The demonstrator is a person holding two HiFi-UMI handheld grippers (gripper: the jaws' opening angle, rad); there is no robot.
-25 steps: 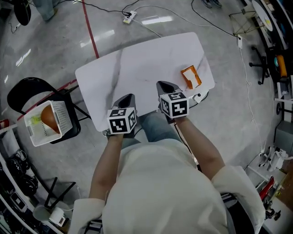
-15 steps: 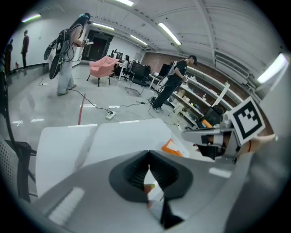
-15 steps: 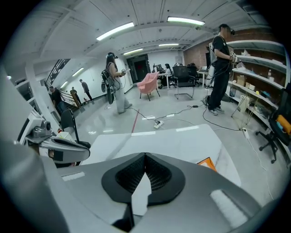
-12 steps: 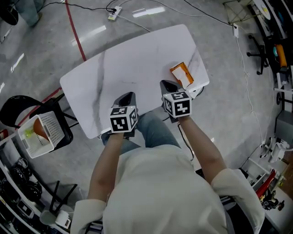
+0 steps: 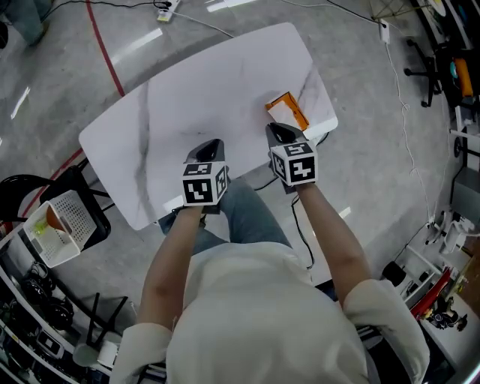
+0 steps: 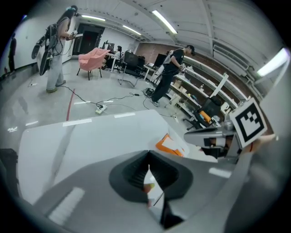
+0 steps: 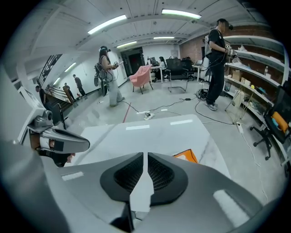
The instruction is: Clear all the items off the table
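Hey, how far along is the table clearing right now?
Nearly done: the table holds only the orange packet, and items already sit in the basket. Nothing in hand: the left gripper is shut and empty, the right gripper, jaws opening, is empty too. Left: that packet.

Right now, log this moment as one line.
left gripper: shut, empty | right gripper: jaws opening, nothing between | orange packet: on table, ahead of right gripper

A packet (image 5: 286,111) lies on the worktop (image 5: 187,97) near its far right corner, close to the right edge. Off the worktop's near left side, lower down, a basket (image 5: 75,214) sits on a chair (image 5: 100,220). A power strip (image 5: 166,10) lies on the floor (image 5: 360,150) behind the worktop.
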